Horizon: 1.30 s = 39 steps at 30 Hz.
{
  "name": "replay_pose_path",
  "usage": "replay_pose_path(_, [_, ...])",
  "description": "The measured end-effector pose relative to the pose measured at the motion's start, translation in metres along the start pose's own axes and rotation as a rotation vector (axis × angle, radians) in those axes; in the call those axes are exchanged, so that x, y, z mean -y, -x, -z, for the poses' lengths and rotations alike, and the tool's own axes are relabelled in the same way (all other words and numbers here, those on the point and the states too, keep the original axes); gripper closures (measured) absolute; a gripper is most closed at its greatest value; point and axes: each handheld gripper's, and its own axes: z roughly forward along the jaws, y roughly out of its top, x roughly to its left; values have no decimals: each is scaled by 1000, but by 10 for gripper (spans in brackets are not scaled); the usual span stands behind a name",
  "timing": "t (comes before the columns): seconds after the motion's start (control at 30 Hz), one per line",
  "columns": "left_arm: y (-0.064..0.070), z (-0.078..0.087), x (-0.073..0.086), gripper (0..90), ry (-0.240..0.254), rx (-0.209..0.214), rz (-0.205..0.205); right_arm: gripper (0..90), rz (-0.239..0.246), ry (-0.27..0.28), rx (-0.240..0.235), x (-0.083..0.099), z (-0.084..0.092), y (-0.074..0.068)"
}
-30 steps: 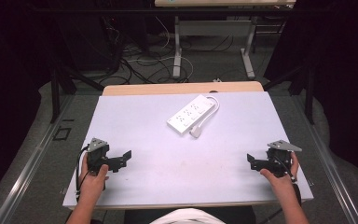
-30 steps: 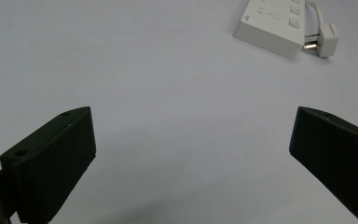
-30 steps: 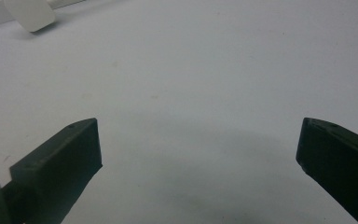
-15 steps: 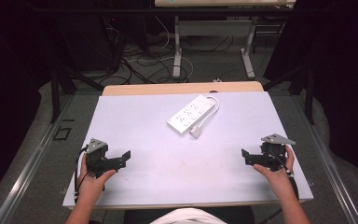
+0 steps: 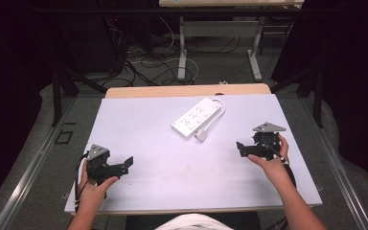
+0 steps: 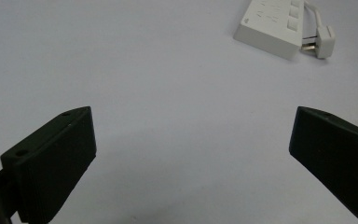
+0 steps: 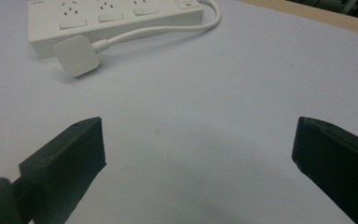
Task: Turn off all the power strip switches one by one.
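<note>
A white power strip [image 5: 195,117] lies diagonally on the pale table [image 5: 148,124], its short cable looping back to a white plug [image 5: 202,134] beside it. The strip [image 6: 274,23] and plug [image 6: 320,39] sit far off at the top right of the left gripper view. In the right gripper view the plug [image 7: 77,55] rests just ahead, left of centre, against the strip [image 7: 112,18]. My left gripper [image 5: 126,164] is open at the table's near left, nothing between its jaws. My right gripper [image 5: 240,147] is open too, right of the plug and apart from it.
A wooden strip [image 5: 187,90] runs along the table's far edge. Beyond it stand the legs of another table [image 5: 183,52] with cables [image 5: 143,60] on the floor. Dark curtains close in both sides.
My right gripper has moved left and away from me, toward the plug. The left gripper has hardly shifted.
</note>
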Motion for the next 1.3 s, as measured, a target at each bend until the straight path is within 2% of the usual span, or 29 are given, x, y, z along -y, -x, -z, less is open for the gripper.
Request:
replay_pose_path(0.13, [-2,0,0,6,-10,1,14,84,21,-9,-8,-9,-5,-1])
replay_pose_path(0.2, [-3,1,1,6,-11,4,23,153,41,-10,-10,-17,-10,-2])
replay_pose_path(0.27, [-4,1,2,7,-8,5,32,154,47,-10,-15,-19,-12,-2])
replay_pose_path(0.33, [-4,2,2,7,-4,5,46,211,65,-13,-10,-27,-16,-4])
replay_pose_path(0.4, [-4,2,2,7,0,5,42,266,82,-12,-12,-30,-19,-3])
replay_pose_path(0.6, [-3,2,1,7,1,12,40,357,82,-45,-41,-42,-28,-1])
replay_pose_path(0.7, [-2,2,2,7,-4,16,37,362,83,-53,-53,-47,-30,-1])
replay_pose_path(0.77, [-1,3,2,7,-2,18,32,392,65,-64,-84,-54,-35,0])
replay_pose_path(0.9, [-1,6,1,7,13,16,39,405,76,-83,-83,-62,-39,0])
replay_pose_path(0.93, [-1,6,1,7,13,13,36,434,77,-88,-79,-64,-40,-1])
replay_pose_path(0.97, [-2,6,1,8,7,11,34,501,65,-90,-103,-70,-43,-1])
replay_pose_path(1.13, [-2,5,2,8,6,9,38,584,54,-104,-128,-78,-52,-1])
replay_pose_path(1.23, [-1,5,2,8,4,13,38,620,73,-111,-138,-84,-58,-3])
replay_pose_path(1.3, [-1,5,2,8,7,14,36,673,109,-125,-136,-90,-65,-4])
